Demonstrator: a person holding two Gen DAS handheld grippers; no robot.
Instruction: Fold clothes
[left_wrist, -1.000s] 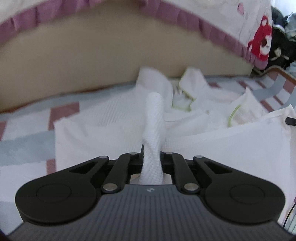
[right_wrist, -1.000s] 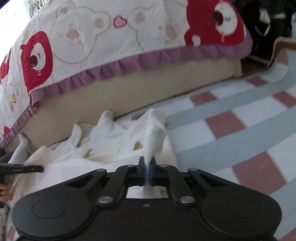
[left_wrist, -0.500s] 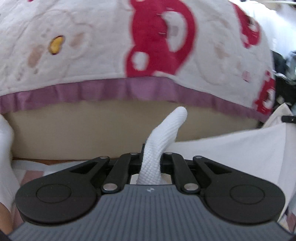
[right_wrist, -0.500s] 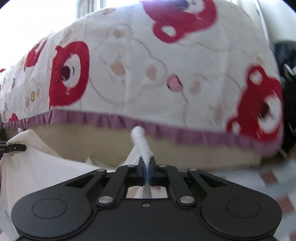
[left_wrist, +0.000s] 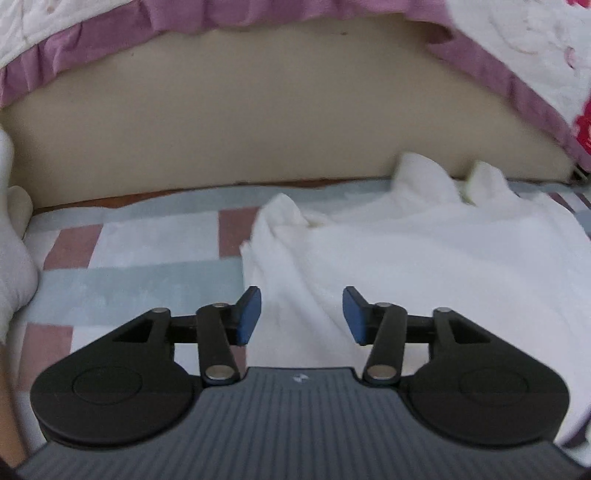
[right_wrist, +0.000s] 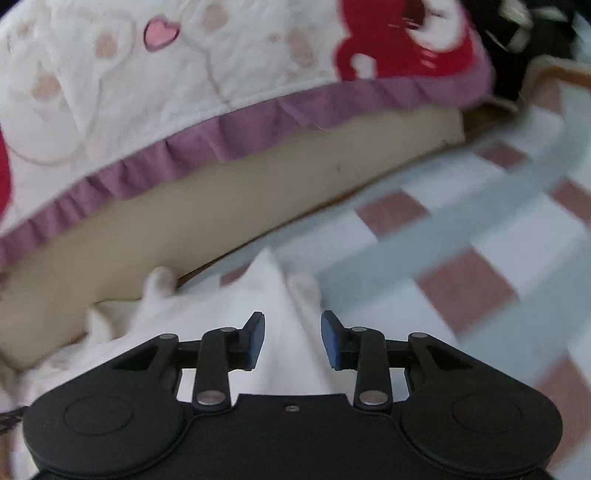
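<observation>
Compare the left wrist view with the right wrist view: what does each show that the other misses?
Left wrist only: a white sock at the left edge, and the left claw, its jaws opening above the cloth, nothing clamped.

Right wrist only: a pink heart and red bear print on the quilt, dark clutter at top right, and the right claw, also opening.

Both: the white garment on the checked mat, the purple ruffle and the beige base.

White garment (left_wrist: 424, 258) on a mat (left_wrist: 147, 273) checked in pale blue, white and dusty pink. Far: beige base (left_wrist: 258, 110) under a white quilt (right_wrist: 147, 74) with red bears, a pink heart and a purple frill. Grippers black, pads (left_wrist: 248, 314) blue.
</observation>
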